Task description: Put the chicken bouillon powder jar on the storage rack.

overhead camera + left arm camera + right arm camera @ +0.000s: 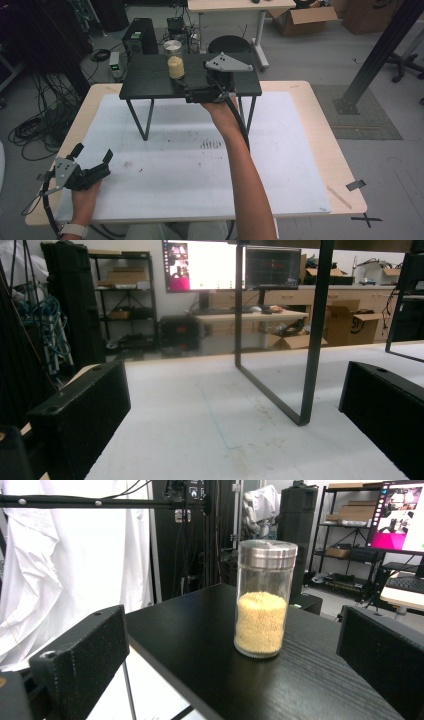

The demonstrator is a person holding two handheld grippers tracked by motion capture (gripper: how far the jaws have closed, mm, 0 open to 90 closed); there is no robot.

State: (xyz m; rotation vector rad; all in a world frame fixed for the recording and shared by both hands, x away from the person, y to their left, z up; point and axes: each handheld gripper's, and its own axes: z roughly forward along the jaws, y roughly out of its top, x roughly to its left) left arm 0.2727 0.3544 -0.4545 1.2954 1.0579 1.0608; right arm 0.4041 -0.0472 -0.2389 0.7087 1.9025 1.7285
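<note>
A pale wooden table (320, 130) carries a large white mat (190, 165), smudged and speckled with dark marks near its middle. On the far part of that mat stands a small black shelf (150, 80) with a matte, wood-grained top and thin bent-metal legs. Everything else is placed from this shelf.

On the shelf top, near its middle, stands a glass jar (175, 60): a straight clear cylinder with a brushed-metal lid, upright and roughly half full of fine yellowish grains. The right gripper (192, 92) lies level at the shelf's near edge, just beside the jar. Its blocky black jaws are spread wide, and in the right gripper view the jar (262, 610) stands ahead of them, clear of both, with nothing clamped.

The left gripper (92, 157) rests on the mat well in front of the shelf and off to its left, near the table's corner. Its jaws are also wide apart and hold nothing; the left gripper view looks across the bare mat to one shelf leg (312, 335).

Behind the shelf, grey floor holds tangled cables, a dark computer case (140, 37), a light desk and cardboard boxes (300, 20).
</note>
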